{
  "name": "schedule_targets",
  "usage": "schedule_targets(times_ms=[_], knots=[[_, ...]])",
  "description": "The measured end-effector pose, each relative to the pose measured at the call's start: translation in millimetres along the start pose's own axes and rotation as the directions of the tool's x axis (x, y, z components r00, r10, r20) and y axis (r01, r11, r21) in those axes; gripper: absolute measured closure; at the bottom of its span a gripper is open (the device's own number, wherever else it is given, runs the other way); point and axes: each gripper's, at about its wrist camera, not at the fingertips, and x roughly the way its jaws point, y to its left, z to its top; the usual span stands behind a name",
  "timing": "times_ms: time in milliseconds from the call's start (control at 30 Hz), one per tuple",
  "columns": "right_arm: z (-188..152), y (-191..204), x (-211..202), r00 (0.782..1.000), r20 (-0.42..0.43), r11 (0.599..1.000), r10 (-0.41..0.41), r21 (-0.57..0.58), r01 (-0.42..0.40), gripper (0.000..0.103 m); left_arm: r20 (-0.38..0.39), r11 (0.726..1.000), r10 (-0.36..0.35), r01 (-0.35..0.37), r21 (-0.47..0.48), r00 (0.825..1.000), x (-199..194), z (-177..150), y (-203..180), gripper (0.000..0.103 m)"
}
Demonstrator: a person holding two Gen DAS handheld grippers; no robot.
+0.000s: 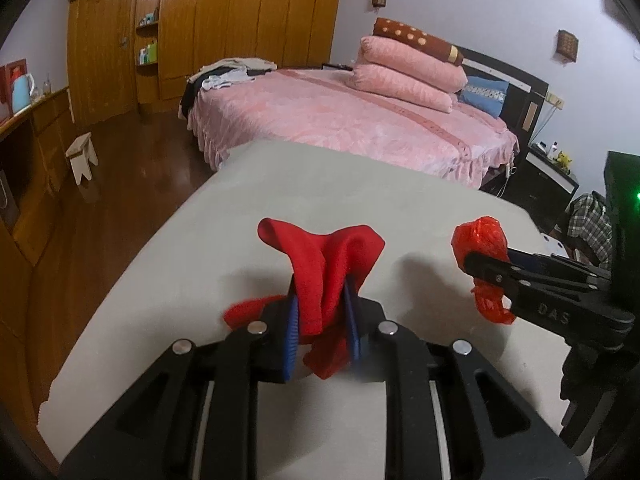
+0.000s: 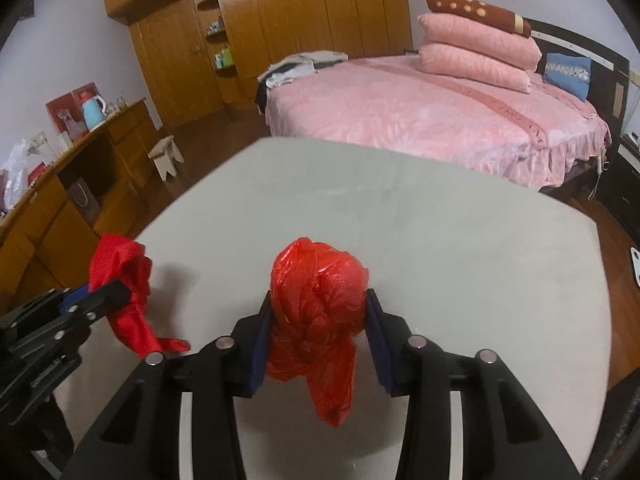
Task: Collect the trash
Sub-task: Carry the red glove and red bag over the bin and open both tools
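Domestic bedroom. Evidence: double bed (image 2: 432,120) with pink frilled cover, far right; stacked pink pillows (image 2: 476,56) against a dark headboard (image 2: 580,52); full-height wooden wardrobe (image 2: 304,12) along the far wall, open corner shelves of bottles; low wooden sideboard (image 2: 80,184) at left bearing a pale blue kettle (image 2: 93,114); small white stool (image 2: 167,157) on dark wood floor; grey table (image 2: 440,232) nearest

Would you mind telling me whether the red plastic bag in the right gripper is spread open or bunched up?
Bunched up. The red plastic bag is crumpled into a wad pinched in the right gripper, with a loose tail hanging below it, above the table.
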Motion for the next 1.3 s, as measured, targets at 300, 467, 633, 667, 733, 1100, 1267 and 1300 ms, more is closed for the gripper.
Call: schedule_targets(times_ms=[300, 467, 633, 667, 733, 1100, 1267, 1300], knots=[[1.9, -6.8, -65.7, 0.996, 0.088, 1.000, 0.005, 0.000, -0.005, 0.060, 0.050, 0.999, -0.040, 0.038, 0.036, 0.998, -36.2, 10.1, -36.4, 0.084], [2.3, -15.7, -103.0, 0.991, 0.136, 1.000, -0.008, 0.008, 0.007, 0.060, 0.083, 0.997, -0.070, 0.068, 0.032, 0.994, -62.1, 11.9, -58.1, 0.084], [-3.1, -25.6, -142.5, 0.983, 0.181, 1.000, -0.022, 0.018, 0.019, 0.060, 0.107, 0.995, -0.096, 0.093, 0.040, 0.990, -84.5, 11.7, -82.0, 0.084], [-4.6, -27.0, -148.6, 0.982, 0.187, 1.000, -0.025, 0.021, 0.021, 0.060, 0.113, 0.994, -0.106, 0.101, 0.044, 0.988, -90.2, 11.8, -89.1, 0.084], [-9.0, -31.8, -163.5, 0.979, 0.202, 0.999, -0.031, 0.025, 0.027, 0.060, 0.121, 0.992, -0.119, 0.114, 0.051, 0.985, -98.1, 10.7, -100.7, 0.084], [-34.4, -59.5, -235.4, 0.957, 0.274, 0.995, -0.100, 0.058, 0.087, 0.060, 0.146, 0.972, -0.223, 0.208, 0.113, 0.964, -135.6, -2.5, -168.9, 0.084], [-47.6, -79.5, -268.9, 0.940, 0.309, 0.989, -0.146, 0.084, 0.126, 0.060, 0.152, 0.957, -0.272, 0.251, 0.144, 0.950, -149.1, -11.0, -201.5, 0.084], [-49.8, -82.4, -273.1, 0.937, 0.313, 0.987, -0.153, 0.087, 0.132, 0.060, 0.154, 0.955, -0.280, 0.257, 0.150, 0.948, -150.9, -12.2, -206.0, 0.084]])
